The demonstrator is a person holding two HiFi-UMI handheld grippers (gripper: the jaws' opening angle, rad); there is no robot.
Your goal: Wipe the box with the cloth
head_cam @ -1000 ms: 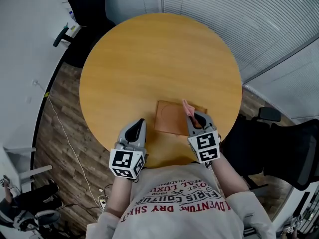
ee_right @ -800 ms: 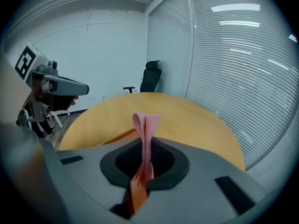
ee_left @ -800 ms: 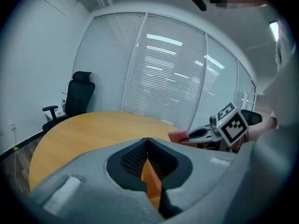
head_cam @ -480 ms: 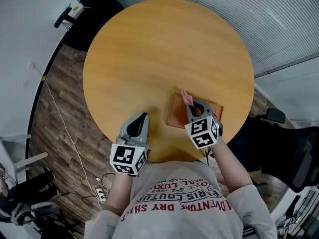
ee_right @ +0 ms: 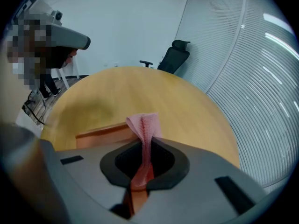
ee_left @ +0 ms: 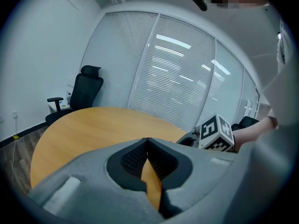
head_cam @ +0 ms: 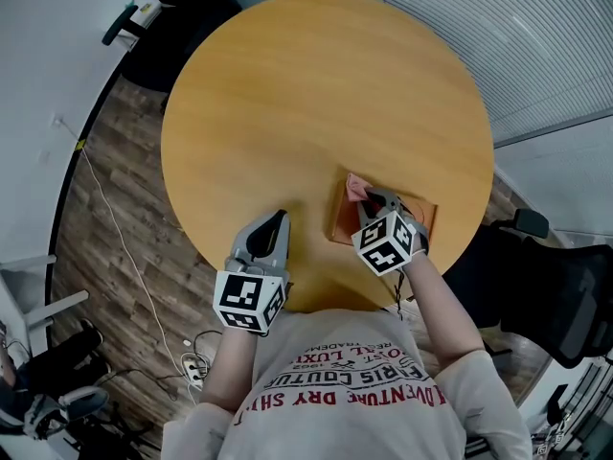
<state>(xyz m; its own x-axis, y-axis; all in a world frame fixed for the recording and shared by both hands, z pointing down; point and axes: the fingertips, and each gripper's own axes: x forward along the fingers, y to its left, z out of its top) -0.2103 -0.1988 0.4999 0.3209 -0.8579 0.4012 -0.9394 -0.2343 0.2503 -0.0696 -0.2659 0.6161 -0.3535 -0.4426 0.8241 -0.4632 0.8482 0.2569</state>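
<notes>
The right gripper point(head_cam: 370, 202) clamps the pink cloth point(head_cam: 356, 186) over the flat brown box point(head_cam: 426, 217); only its own view shows the pinch. Left of the box, the left gripper point(head_cam: 270, 236) has its jaws together, empty.

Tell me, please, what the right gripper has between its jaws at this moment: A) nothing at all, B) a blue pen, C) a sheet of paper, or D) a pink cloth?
D: in the right gripper view, the right gripper has its jaws closed on the pink cloth, whose folded end sticks out past the jaws, with the box just beyond.
</notes>
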